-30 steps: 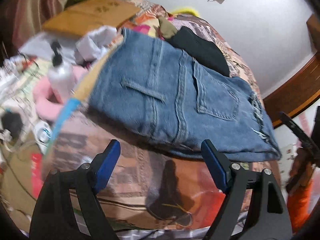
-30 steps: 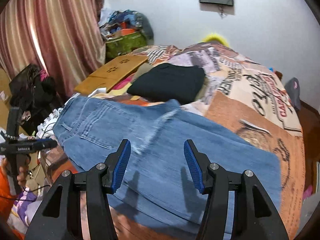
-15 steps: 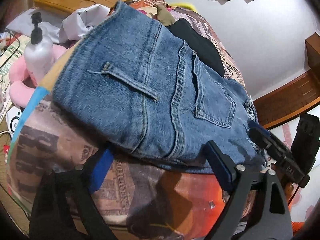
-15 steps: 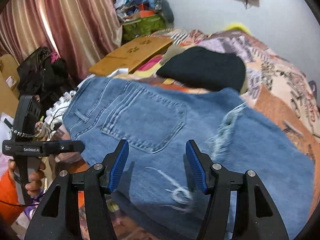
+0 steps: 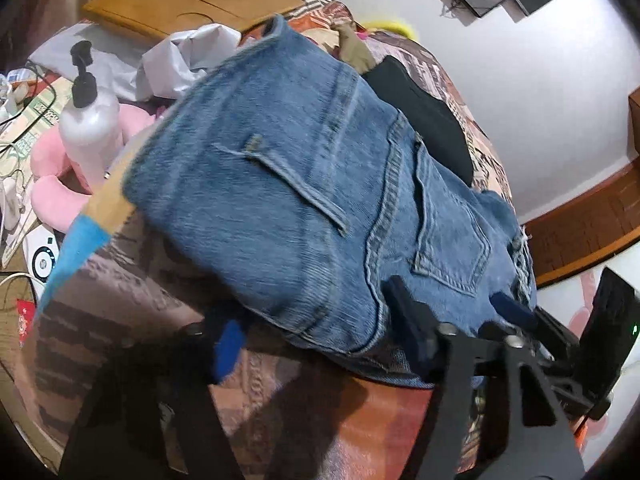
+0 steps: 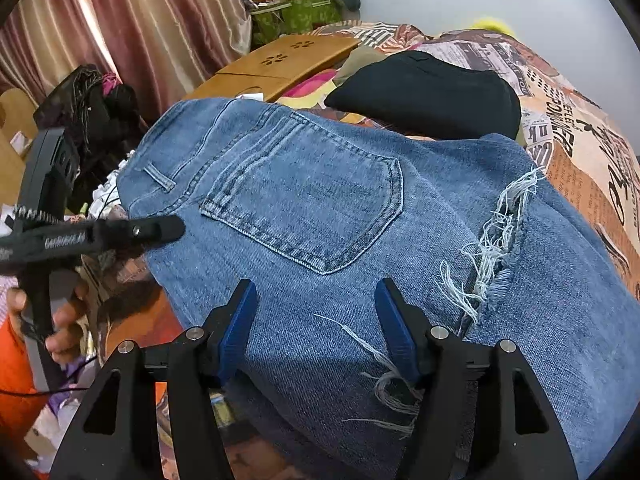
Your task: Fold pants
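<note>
**Op A:** Left wrist view puts the jeans point(image 5: 304, 208) folded on the bed point(image 5: 132, 300), back pocket up, filling my frame from 10 o'clock to 4 o'clock. A second ago they sat well ahead of me; now my left gripper point(image 5: 320, 344) has closed in on the near folded edge, fingers spread wide, one tip low at 7 o'clock against the bedspread, the other at 5 o'clock touching the denim hem. Nothing is pinched yet.

**Op B:** On my side the right gripper point(image 6: 320, 320) has come in too. Jaws are released, hovering over the denim just below the back pocket point(image 6: 308, 204), with the frayed rip point(image 6: 492, 248) at 3 o'clock. A second back I saw long legs stretched out; now it's the seat panel, so I judge the fold is doubled over already.

**Op A:** Agreed. Both of us at the near edge suggests another fold or a lift comes next.

**Op B:** Black folded garment point(image 6: 428, 92) lies beyond the jeans at 12 o'clock, just beside them. Wooden lap tray point(image 6: 280, 60) is at 11 o'clock.

**Op A:** Pump bottle point(image 5: 90, 120) at 9 o'clock, well apart from the jeans.
</note>
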